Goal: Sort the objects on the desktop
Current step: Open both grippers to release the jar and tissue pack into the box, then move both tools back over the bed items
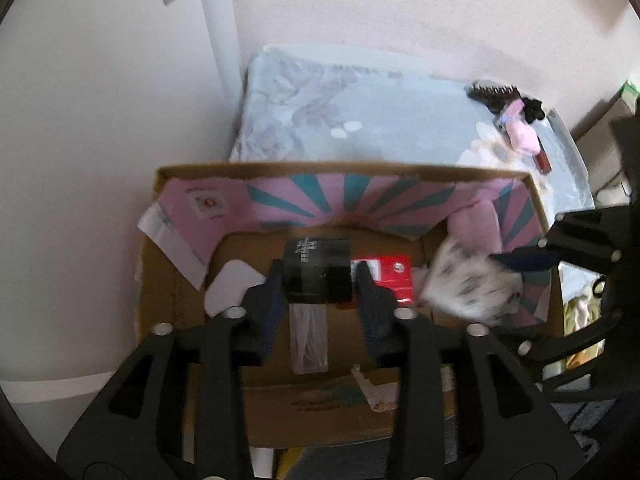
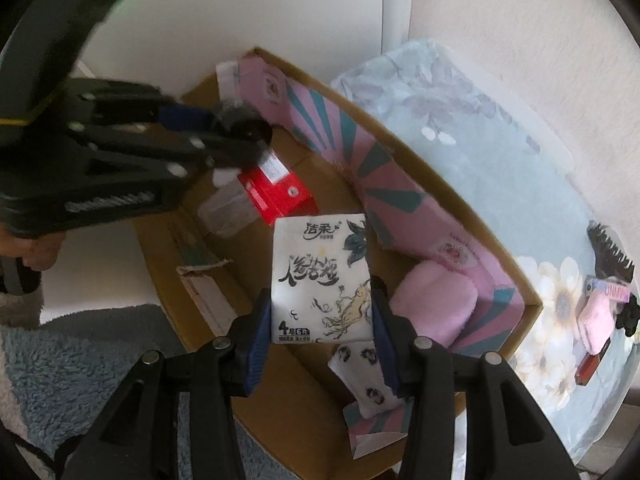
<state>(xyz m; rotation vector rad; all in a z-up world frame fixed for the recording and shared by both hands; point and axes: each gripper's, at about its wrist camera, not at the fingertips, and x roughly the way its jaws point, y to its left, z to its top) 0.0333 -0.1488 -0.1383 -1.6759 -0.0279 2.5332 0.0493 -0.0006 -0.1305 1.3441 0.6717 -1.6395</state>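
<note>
A cardboard box (image 1: 340, 168) (image 2: 440, 184) lined with pink and teal paper sits below both grippers. My left gripper (image 1: 320, 284) (image 2: 236, 128) points down into it, open, with a black block-like object (image 1: 318, 272) between its blue pads; a thin gap shows on the right side. My right gripper (image 2: 320, 316) (image 1: 528, 260) is shut on a white printed tissue pack (image 2: 320, 280), which hangs over the box floor. A red carton (image 1: 394, 276) (image 2: 280, 192) lies on the box floor behind the black object.
Also in the box are a pink fluffy item (image 2: 436, 300), a clear plastic piece (image 1: 308, 336) and a second patterned pack (image 2: 372, 384). On the floral table (image 1: 380, 120) beyond lie a hairbrush (image 2: 608, 252), pink items and a red tube (image 2: 592, 364). A blue rug (image 2: 80, 360) lies nearby.
</note>
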